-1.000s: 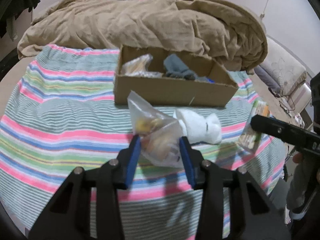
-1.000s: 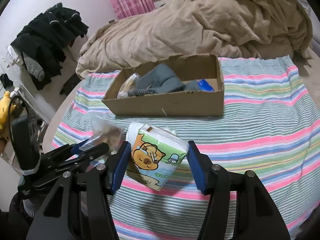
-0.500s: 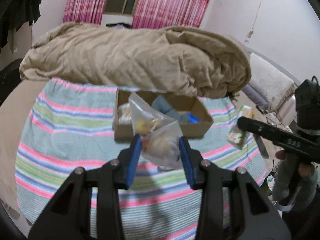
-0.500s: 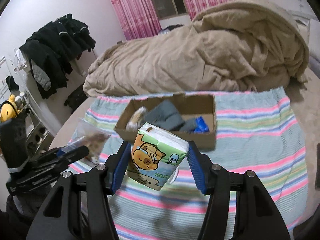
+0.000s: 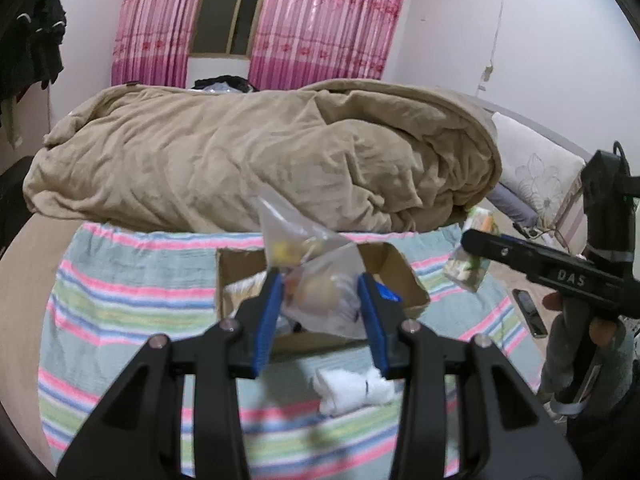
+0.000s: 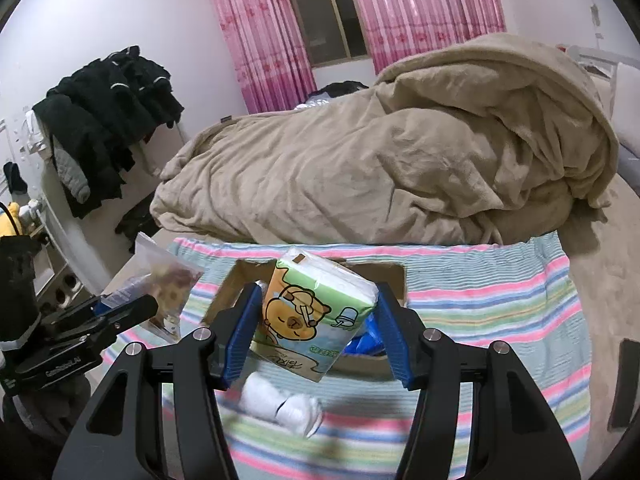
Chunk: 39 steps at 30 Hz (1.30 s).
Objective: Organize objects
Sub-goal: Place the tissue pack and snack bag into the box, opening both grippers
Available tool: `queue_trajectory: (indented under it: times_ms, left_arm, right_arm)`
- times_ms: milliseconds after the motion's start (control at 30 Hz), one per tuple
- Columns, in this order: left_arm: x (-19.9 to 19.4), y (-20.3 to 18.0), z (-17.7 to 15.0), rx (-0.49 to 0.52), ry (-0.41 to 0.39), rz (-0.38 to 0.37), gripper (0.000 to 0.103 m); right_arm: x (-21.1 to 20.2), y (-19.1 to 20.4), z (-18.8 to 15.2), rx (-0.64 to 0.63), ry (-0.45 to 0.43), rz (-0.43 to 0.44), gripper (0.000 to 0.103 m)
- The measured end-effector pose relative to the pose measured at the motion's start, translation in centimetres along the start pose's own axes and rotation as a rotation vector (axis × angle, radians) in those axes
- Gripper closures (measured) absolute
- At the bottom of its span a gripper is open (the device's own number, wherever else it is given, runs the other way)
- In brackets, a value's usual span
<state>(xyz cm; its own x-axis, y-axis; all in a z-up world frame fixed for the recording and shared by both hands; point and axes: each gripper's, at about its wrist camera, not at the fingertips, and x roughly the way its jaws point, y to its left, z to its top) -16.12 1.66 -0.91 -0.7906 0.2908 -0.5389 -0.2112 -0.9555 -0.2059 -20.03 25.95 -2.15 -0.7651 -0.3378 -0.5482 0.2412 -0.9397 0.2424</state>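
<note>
I see left fingers (image 5: 320, 296) clamping clear plastic snack bag (image 5: 316, 280), right fingers (image 6: 316, 328) gripping cartoon-printed tissue pack (image 6: 312, 316), brown cardboard box (image 5: 396, 276) beyond both.

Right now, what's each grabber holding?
Left gripper: shut on the clear plastic bag.
Right gripper: shut on the tissue pack.

Count: 2 grippers, left (image 5: 322, 292) and right (image 6: 316, 316). 1 cardboard box (image 5: 404, 280). 1 clear plastic bag (image 5: 316, 276) of snacks. 1 tissue pack (image 6: 312, 316) with a bear print. 1 white sock bundle (image 5: 354, 390). 1 striped sheet (image 5: 132, 292). 1 tan blanket (image 5: 256, 160). 2 pink curtains, left (image 5: 150, 24) and right (image 5: 328, 20). 1 window (image 5: 226, 6). 1 pile of dark clothes (image 6: 104, 120). 1 phone (image 5: 530, 312). Box contents too hidden to count.
</note>
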Motion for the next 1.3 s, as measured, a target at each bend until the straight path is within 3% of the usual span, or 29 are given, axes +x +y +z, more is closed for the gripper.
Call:
queue_trajectory:
  times_ms: [267,367,700,767,867,933,967,1000,1167,1300]
  left_arm:
    - [7.2,1.8,-0.9,-0.015,0.071,0.017,0.063]
    - [9.9,2.7,-1.4,-0.025,0.110,0.024,0.063]
    - [14.3,3.5,-3.2,-0.021,0.232,0.006,0.060]
    - [14.3,3.3,-2.8,-0.023,0.234,0.012,0.060]
    - [13.6,3.3,-2.3,-0.034,0.229,0.027,0.058]
    - [12.8,3.1,-2.0,-0.030,0.213,0.039,0.052]
    - [12.2,3.0,-1.8,-0.025,0.205,0.043,0.044]
    - [11.5,2.8,-1.6,-0.020,0.193,0.043,0.036]
    - [8.9,2.0,-0.7,-0.008,0.157,0.055,0.035]
    - [6.2,1.6,-0.4,-0.013,0.131,0.069,0.029]
  right_arm:
    - [6.7,-2.4,-0.7,0.018,0.073,-0.070,0.043]
    - [9.2,-3.1,-1.2,0.046,0.108,-0.047,0.043]
    - [15.8,-3.4,-2.7,0.028,0.190,-0.077,0.043]
    - [16.2,-3.0,-2.7,0.005,0.190,-0.091,0.042]
    - [16.4,-2.8,-2.4,-0.014,0.199,-0.087,0.033]
    - [15.9,-2.6,-2.2,-0.016,0.192,-0.080,0.021]
    - [15.3,-2.5,-2.2,-0.018,0.180,-0.086,0.019]
    - [14.9,-2.4,-2.1,-0.017,0.173,-0.087,0.018]
    - [12.4,-2.1,-1.8,0.000,0.159,-0.086,0.017]
    - [10.0,-1.2,-1.8,-0.008,0.147,-0.083,0.017]
